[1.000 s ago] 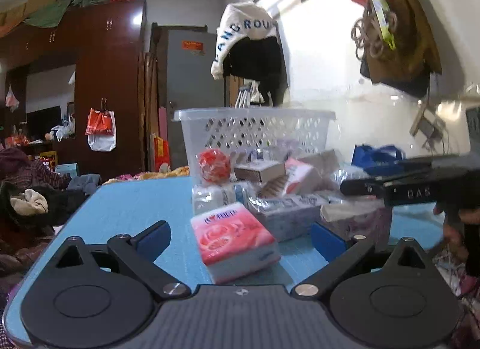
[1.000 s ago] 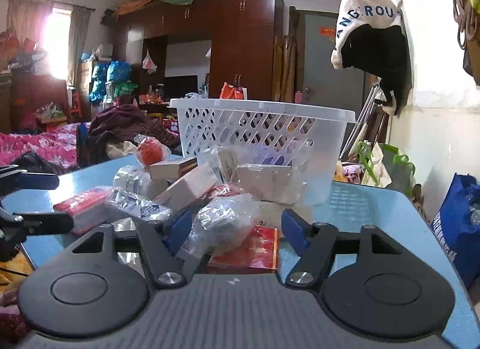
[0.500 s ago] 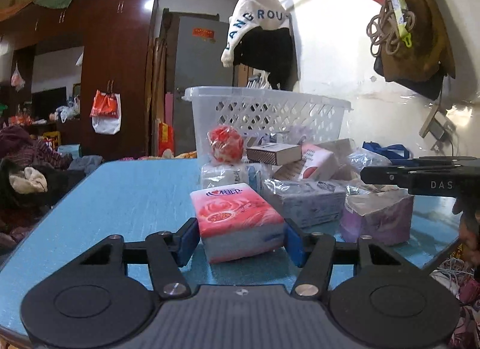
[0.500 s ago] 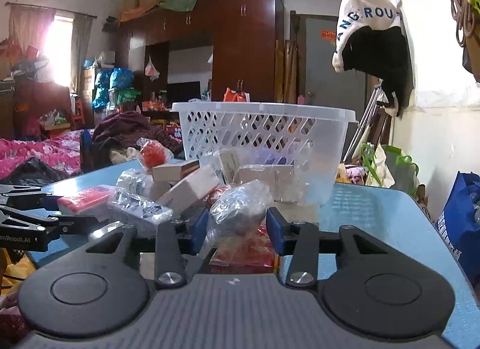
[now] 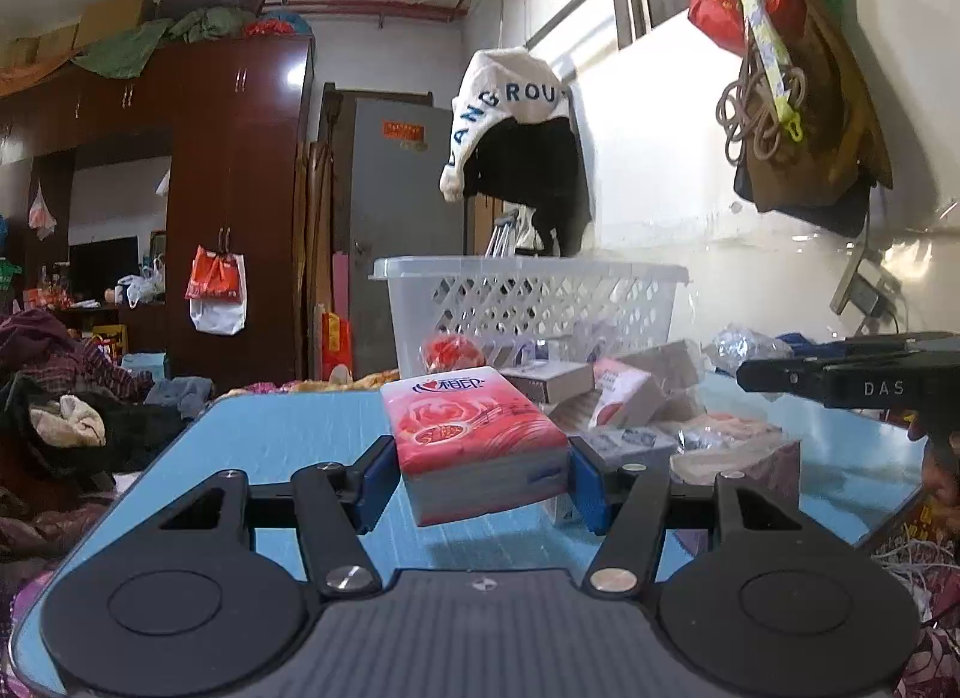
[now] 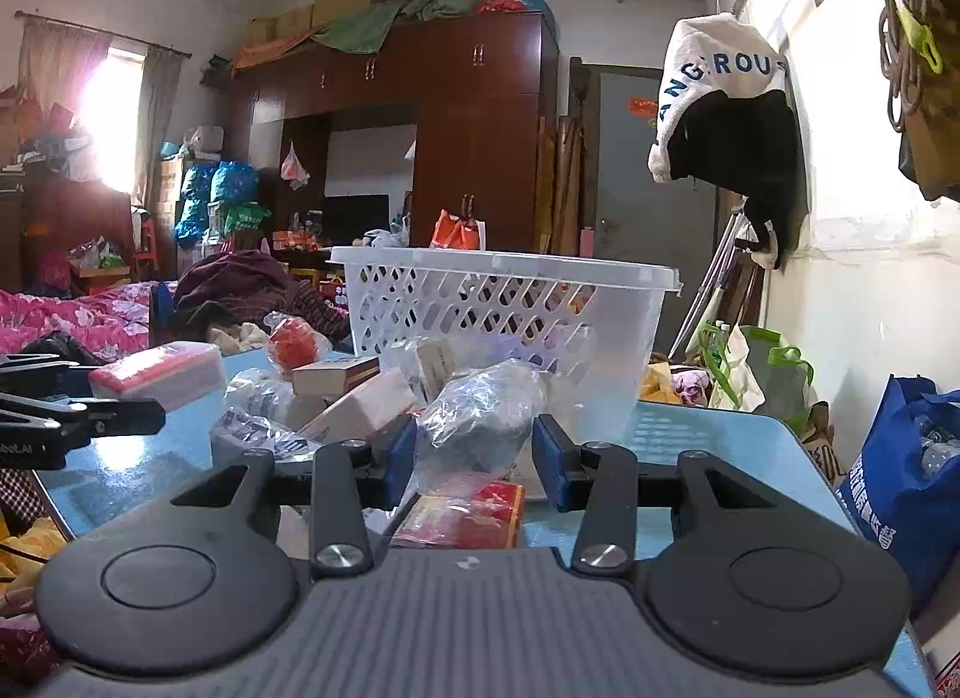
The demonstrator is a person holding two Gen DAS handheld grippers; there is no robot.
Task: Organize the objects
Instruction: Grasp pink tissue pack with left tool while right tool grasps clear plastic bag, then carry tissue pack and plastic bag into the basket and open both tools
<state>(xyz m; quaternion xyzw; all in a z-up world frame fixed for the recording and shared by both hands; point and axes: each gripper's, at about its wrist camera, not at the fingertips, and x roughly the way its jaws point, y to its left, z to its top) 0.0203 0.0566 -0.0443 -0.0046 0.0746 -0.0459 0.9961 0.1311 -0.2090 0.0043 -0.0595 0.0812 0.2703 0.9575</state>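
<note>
Two pickups are underway: a tissue pack (image 5: 480,434) is gripped by the left tongs (image 5: 480,479), a crinkled bag (image 6: 480,419) by the right tongs (image 6: 474,458); the white basket (image 5: 534,302) beyond is judged the next stop.

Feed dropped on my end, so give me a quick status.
Left gripper shut on pink tissue pack, lifted. Right gripper shut on clear crinkly plastic bag. White lattice plastic basket ahead, loose boxes and packets piled in front.
</note>
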